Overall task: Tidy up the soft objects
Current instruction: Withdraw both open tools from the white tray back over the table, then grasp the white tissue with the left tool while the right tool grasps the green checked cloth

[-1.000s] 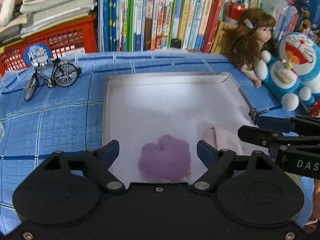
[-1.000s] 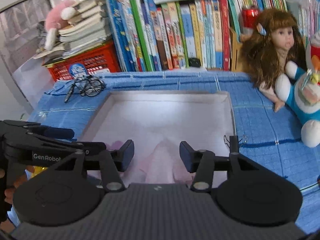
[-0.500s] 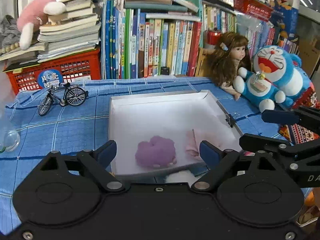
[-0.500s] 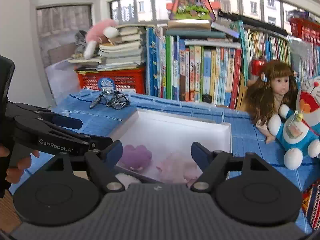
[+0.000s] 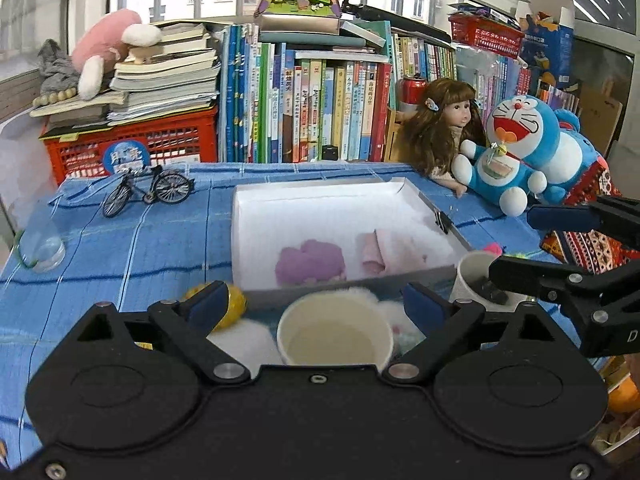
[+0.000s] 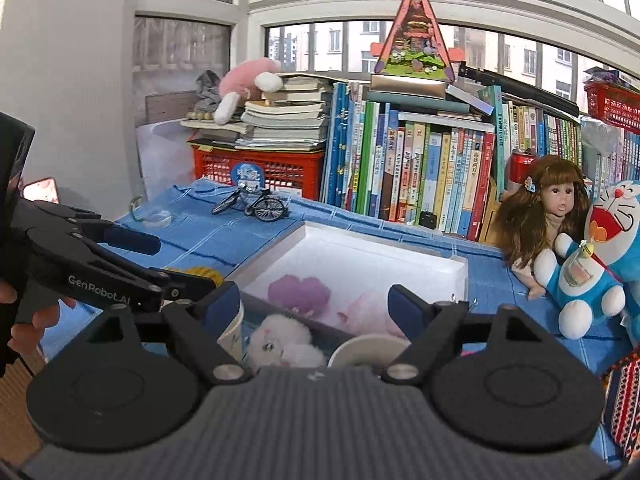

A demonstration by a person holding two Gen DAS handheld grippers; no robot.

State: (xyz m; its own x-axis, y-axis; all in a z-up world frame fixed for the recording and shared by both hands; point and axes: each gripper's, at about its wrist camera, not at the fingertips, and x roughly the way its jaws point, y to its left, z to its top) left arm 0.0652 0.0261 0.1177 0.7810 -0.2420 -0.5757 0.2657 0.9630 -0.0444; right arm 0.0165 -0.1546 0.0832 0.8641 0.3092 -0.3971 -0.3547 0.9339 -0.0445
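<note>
Nearest the left gripper [image 5: 316,306]: paper cup [image 5: 334,336] and white plush [image 6: 286,338], still outside the box. Both jaw pairs just opened wider, nothing between them (right gripper [image 6: 316,306] too). Beyond, white box [image 5: 256,220] collects the purple plush [image 5: 310,262] and pink cloth [image 5: 380,252]. Both grippers pulled back since earlier; box was underneath.

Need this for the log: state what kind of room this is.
Probably a home study or child's room by a window. A long row of books backs a table with a blue checked cloth, and toys sit around: a doll, a blue cat plush, a miniature bicycle.
</note>
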